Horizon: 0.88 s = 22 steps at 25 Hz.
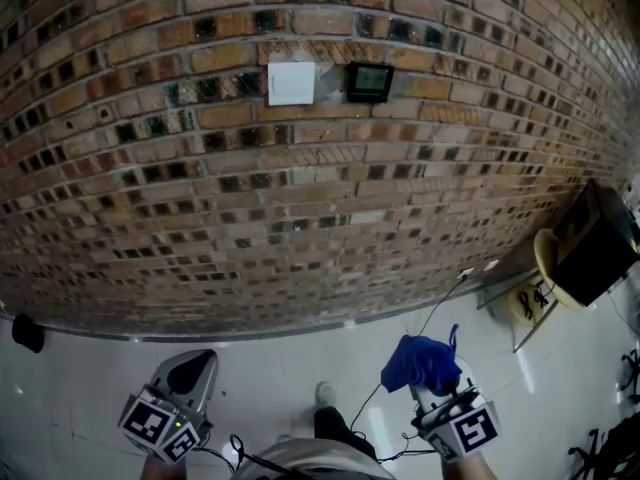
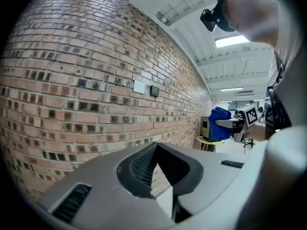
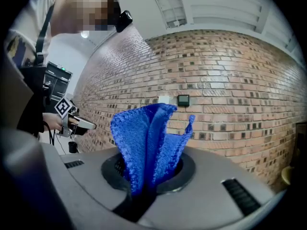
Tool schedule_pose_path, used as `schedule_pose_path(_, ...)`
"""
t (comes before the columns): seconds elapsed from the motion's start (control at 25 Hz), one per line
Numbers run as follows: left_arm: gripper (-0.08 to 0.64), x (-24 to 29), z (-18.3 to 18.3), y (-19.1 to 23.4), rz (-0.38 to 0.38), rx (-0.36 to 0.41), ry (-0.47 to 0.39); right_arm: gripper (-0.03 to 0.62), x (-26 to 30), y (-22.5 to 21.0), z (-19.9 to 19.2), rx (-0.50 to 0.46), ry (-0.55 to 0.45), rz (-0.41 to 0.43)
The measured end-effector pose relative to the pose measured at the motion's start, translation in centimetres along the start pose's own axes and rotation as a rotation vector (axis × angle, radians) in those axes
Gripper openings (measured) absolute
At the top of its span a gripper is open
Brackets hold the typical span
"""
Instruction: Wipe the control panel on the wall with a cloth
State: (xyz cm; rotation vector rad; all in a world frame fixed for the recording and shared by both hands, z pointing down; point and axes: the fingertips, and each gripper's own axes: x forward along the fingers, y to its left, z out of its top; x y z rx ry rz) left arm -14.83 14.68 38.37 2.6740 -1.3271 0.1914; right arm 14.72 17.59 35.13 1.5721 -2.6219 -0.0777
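High on the brick wall are a small black control panel and a white plate just left of it. Both also show in the right gripper view, control panel and plate, far ahead. My right gripper is low at the bottom right, shut on a blue cloth that stands up out of its jaws. My left gripper is at the bottom left, shut with nothing in it, well below the panel.
A black box stands on a round yellow stool at the right by the wall. A cable runs across the white floor. A dark object lies at the far left. The person's shoe is between the grippers.
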Motion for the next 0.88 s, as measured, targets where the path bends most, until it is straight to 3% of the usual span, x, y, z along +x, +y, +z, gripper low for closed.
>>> schedule_pose_path(0.32,0.003,-3.1,-0.4,-1.7,-0.033,0.004,-0.02,0.086,-3.6,3.3,1.0,-0.023,-0.025,-0.017)
schedule_pose_path(0.88,0.003,-4.2,-0.5,-2.3,-0.071,0.017,-0.034,0.086,-3.6,5.5,2.0,-0.075,-0.046,-0.009)
